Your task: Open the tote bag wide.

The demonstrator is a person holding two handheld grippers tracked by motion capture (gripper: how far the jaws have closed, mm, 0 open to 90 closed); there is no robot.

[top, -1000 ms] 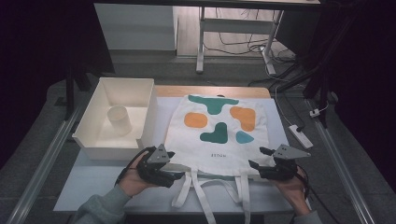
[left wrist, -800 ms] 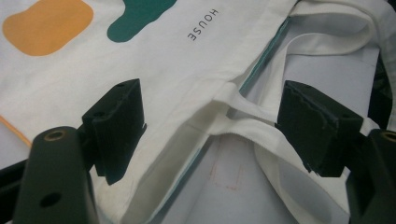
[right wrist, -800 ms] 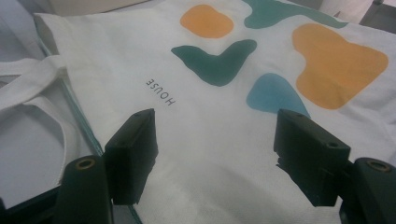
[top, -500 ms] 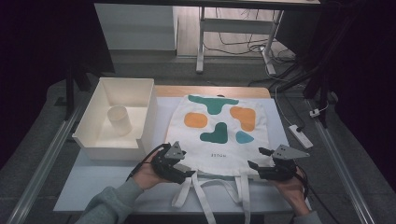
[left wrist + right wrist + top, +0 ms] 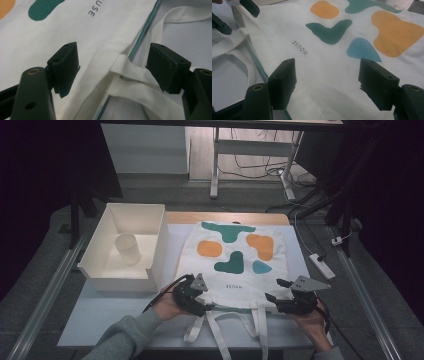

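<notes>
Lying flat on the pale table top (image 5: 115, 320): a white cloth tote bag (image 5: 235, 270) printed with green, orange and blue blobs and a small line of dark letters, its mouth edge and white cloth handles (image 5: 235, 327) turned toward the person.

Hovering at the near left corner of the bag: the left gripper (image 5: 209, 307), jaws standing apart and just closing a little, with the root of one handle (image 5: 130, 72) and the teal-lined bag edge lying between them, the pads not yet pressing on the cloth.

Hanging over the near right corner of the bag: the right gripper (image 5: 271, 298), jaws also wide apart, only flat bag cloth (image 5: 327, 75) showing between them, nothing pinched.

Standing left of the bag, just beside it: a white open box (image 5: 160, 240) with a white cup (image 5: 127, 248) upright inside.
</notes>
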